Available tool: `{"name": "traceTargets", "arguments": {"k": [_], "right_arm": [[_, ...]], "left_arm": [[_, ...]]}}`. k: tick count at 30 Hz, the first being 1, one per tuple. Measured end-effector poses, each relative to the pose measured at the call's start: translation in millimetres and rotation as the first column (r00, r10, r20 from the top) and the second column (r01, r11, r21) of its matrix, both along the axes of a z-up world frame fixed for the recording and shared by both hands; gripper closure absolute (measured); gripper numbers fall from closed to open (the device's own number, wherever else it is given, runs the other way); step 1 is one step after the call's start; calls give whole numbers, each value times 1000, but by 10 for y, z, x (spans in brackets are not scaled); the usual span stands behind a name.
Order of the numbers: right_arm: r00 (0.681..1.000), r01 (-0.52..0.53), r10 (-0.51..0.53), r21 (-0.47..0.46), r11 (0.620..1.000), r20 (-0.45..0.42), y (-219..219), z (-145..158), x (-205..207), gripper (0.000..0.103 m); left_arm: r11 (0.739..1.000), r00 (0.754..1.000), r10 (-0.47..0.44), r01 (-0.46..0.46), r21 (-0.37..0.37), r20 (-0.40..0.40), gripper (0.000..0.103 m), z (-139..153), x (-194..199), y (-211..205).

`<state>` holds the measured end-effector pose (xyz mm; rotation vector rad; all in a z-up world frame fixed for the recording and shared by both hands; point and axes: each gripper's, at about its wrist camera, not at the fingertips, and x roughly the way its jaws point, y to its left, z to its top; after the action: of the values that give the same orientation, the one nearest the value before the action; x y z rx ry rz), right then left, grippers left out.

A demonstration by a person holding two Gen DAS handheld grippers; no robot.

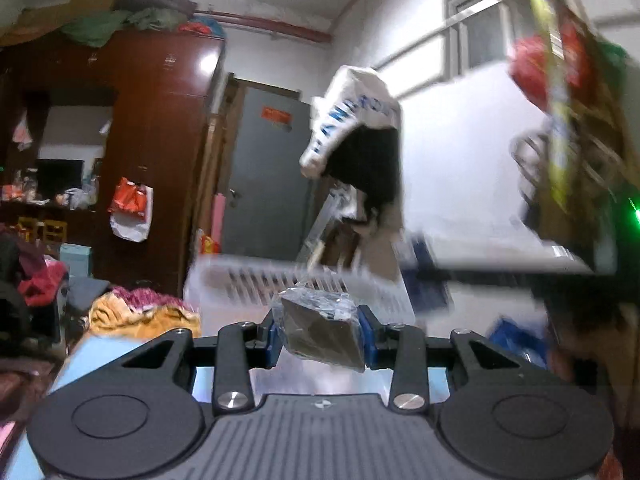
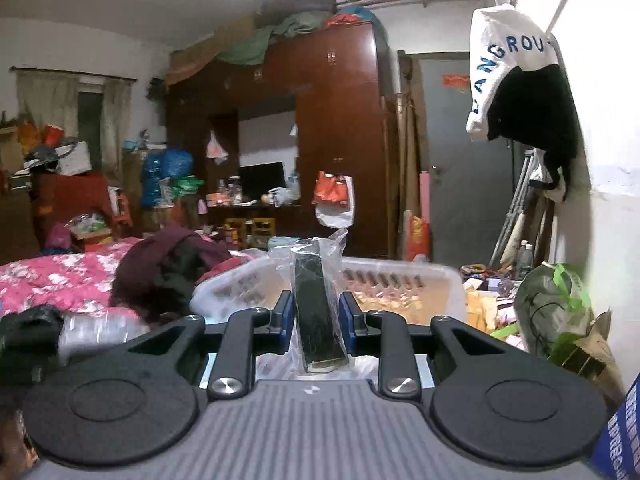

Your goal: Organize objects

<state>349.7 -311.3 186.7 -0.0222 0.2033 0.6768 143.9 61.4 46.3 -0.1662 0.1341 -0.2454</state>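
My left gripper (image 1: pixel 320 330) is shut on a dark brown block wrapped in clear plastic (image 1: pixel 320 332), held flat between the blue pads in front of a white slotted basket (image 1: pixel 236 284). My right gripper (image 2: pixel 314 316) is shut on a similar dark block in clear plastic (image 2: pixel 318 308), held upright on its narrow edge. The same white basket (image 2: pixel 400 280) lies just beyond it. The left wrist view is blurred by motion.
A bed with a pink floral quilt (image 2: pixel 60 280) and dark clothes (image 2: pixel 168 264) is at the left. A brown wardrobe (image 2: pixel 340 128) and grey door (image 2: pixel 460 152) stand behind. A white and black bag (image 2: pixel 520 88) hangs on the right wall. A green bag (image 2: pixel 552 308) sits low right.
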Motion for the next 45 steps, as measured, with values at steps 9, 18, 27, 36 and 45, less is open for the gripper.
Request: {"name": "traceTargets", "arguments": {"k": [9, 18, 27, 36, 45], "right_arm": [[992, 62, -74, -111, 992, -107, 225, -46, 734, 75], [992, 103, -109, -89, 991, -67, 63, -70, 507, 0], [995, 44, -44, 0, 999, -91, -682, -908, -825, 0], [997, -30, 27, -43, 999, -77, -429, -1382, -1443, 16], [998, 23, -25, -41, 999, -53, -371, -1486, -1360, 29]], "left_arm": [[998, 965, 54, -47, 33, -257, 61, 152, 1449, -155], [998, 969, 50, -41, 43, -241, 0, 66, 1242, -28], [997, 991, 11, -1, 78, -130, 0, -561, -263, 42], [992, 985, 35, -13, 128, -169, 12, -1014, -475, -97], [986, 986, 63, -37, 160, -157, 12, -1122, -483, -160]]}}
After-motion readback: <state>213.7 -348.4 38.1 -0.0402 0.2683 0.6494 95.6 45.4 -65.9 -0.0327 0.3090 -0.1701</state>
